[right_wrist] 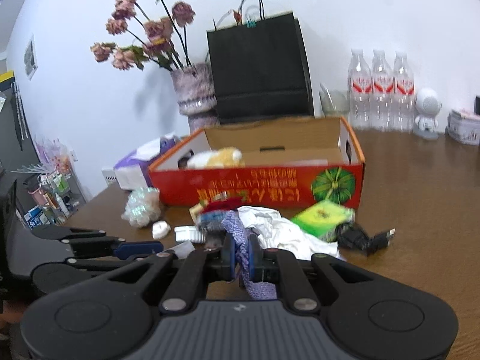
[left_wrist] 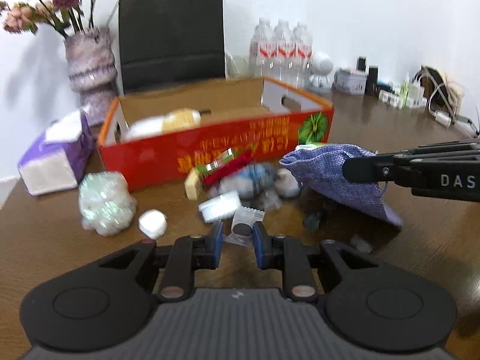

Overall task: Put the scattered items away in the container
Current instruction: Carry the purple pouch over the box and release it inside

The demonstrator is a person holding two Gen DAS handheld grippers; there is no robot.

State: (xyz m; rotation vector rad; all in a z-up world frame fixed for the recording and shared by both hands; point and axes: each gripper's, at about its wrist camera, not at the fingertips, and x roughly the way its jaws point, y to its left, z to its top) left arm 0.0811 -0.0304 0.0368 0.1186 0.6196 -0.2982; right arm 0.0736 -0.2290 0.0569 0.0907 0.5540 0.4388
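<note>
A red cardboard box [left_wrist: 216, 147] stands open on the brown table, with a yellow and white soft item [left_wrist: 177, 120] inside; the box also shows in the right wrist view [right_wrist: 258, 183]. Scattered items lie in front of it. My right gripper [right_wrist: 241, 250] is shut on a purple cloth pouch [right_wrist: 240, 234] and holds it above the table; the pouch also shows in the left wrist view [left_wrist: 333, 174]. My left gripper [left_wrist: 238, 232] is open, its fingers either side of a small clear packet with a dark disc [left_wrist: 243, 225].
Near the box lie a shiny crumpled wrapper [left_wrist: 105, 201], a small white case [left_wrist: 152, 222], a white tissue [right_wrist: 282, 231], a green box [right_wrist: 322, 217] and a black cable [right_wrist: 366, 240]. A tissue pack [left_wrist: 57, 156], vase [left_wrist: 90, 69], black bag [left_wrist: 171, 39] and bottles [left_wrist: 282, 51] stand behind.
</note>
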